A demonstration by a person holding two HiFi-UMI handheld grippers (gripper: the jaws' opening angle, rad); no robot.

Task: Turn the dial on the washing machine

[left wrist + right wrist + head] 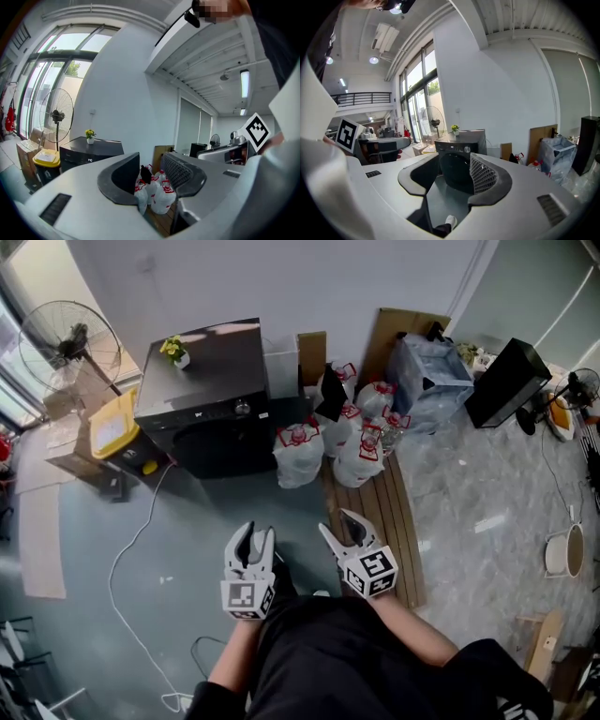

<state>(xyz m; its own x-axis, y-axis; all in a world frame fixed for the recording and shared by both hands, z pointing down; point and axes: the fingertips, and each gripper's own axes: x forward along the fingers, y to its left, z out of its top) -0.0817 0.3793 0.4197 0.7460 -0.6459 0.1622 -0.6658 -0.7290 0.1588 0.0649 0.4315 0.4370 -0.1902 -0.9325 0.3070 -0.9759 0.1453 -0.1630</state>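
Observation:
The black front-loading washing machine (211, 399) stands against the far wall, and its small silver dial (242, 408) sits on the front panel. Both grippers hang well short of it, over the grey floor in front of the person. My left gripper (255, 532) is open and empty. It points toward the white bags to the right of the machine (89, 152). My right gripper (336, 523) is open and empty too. It points straight at the machine (461, 150), and the dial (467, 149) shows just above the round door between its jaws.
A small potted plant (175, 351) sits on the machine. Several white bags with red print (300, 451) lie to its right by a wooden pallet (380, 512). To its left are a yellow-lidded bin (114, 423) and a fan (70, 338). A white cable (131, 549) trails across the floor.

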